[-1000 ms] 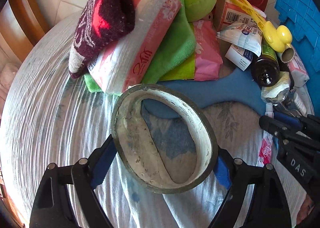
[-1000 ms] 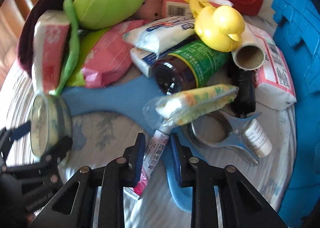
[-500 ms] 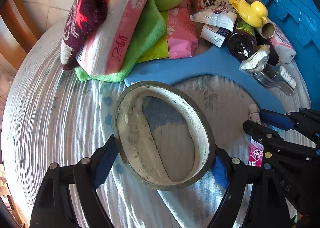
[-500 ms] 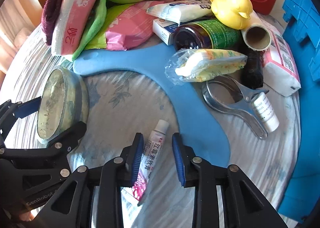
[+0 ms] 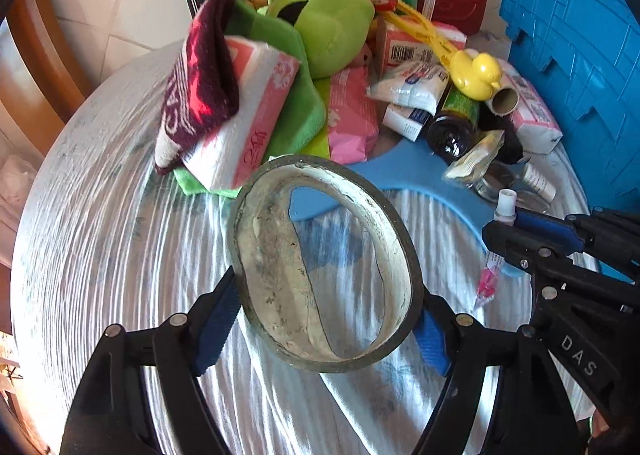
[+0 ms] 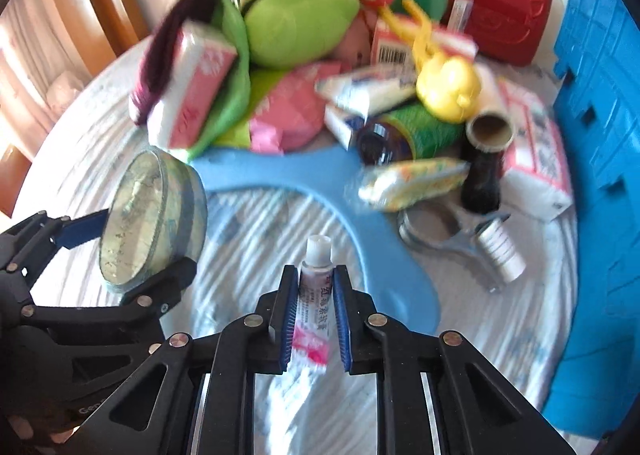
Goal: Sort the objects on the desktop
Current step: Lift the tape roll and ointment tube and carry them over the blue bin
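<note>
Left view, tool: the left gripper [image 5: 326, 319] is spread wide and clamped on a roll of tape [image 5: 324, 263], one blue pad on each side of the ring, which is held clear above the striped tablecloth [image 5: 100, 235].
Left view, pile: at 12 o'clock lie a tissue pack [image 5: 248, 115], a green plush toy [image 5: 328, 31] and a yellow duck [image 5: 478, 75]; a blue crate [image 5: 580, 75] stands at 2 o'clock.
Left view, other tool: the right gripper enters at 3 o'clock with a small tube's white cap [image 5: 506, 203] poking out.
Right view, tool: the right gripper [image 6: 314, 315] is narrow, its pads pressed on a small tube [image 6: 314, 303], cap pointing to 12 o'clock.
Right view, tape: the roll of tape [image 6: 148, 223] sits at 9 o'clock in the left gripper.
Right view, table: a blue curved board [image 6: 312, 191], a brown bottle [image 6: 404, 135], a metal clip [image 6: 440, 231] and a red case [image 6: 492, 15] lie from centre to 1 o'clock.
Progress: early by my judgement; two items are in hand but not placed, and most of the pile is unsorted. I cannot tell which spot they go to.
</note>
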`<state>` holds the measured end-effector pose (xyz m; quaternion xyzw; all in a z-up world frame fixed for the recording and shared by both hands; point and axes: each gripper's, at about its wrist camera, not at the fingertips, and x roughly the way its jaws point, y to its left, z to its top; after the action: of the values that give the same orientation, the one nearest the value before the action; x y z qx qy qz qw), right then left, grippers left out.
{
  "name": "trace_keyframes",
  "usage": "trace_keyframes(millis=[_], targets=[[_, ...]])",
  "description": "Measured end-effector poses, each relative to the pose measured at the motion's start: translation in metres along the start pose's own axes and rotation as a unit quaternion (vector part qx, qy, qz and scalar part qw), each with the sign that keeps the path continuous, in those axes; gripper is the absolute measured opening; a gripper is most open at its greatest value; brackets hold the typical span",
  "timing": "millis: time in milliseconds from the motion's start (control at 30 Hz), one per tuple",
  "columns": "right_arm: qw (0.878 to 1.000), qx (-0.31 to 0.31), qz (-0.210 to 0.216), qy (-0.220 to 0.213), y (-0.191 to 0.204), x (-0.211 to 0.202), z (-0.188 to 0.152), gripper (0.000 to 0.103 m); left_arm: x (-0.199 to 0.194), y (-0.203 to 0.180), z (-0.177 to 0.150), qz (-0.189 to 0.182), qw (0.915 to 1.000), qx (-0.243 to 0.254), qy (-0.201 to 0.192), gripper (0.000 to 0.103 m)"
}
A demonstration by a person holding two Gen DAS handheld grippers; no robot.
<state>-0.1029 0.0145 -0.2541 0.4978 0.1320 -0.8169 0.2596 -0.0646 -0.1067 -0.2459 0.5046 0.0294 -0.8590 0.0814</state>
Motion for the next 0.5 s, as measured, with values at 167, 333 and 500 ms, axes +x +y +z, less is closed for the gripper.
trace_keyframes(millis=[167,333,500], targets=[[0.999,-0.002,-0.007,-0.053,0.002,-0.044,0.006,0.017,-0.051,-0.018,0.010,0.000,0.9989,0.006,-0.048,0.077],[0.993,-0.003,-0.019,-0.114,-0.005,-0.095,0.021,0.017,-0.099,-0.037,0.029,-0.001,0.9948,0.019,-0.101,0.077],[0.984,-0.002,-0.040,-0.173,-0.021,-0.157,0.035,0.017,-0.139,-0.075,0.054,-0.014,0.9863,0.039,-0.160,0.077]])
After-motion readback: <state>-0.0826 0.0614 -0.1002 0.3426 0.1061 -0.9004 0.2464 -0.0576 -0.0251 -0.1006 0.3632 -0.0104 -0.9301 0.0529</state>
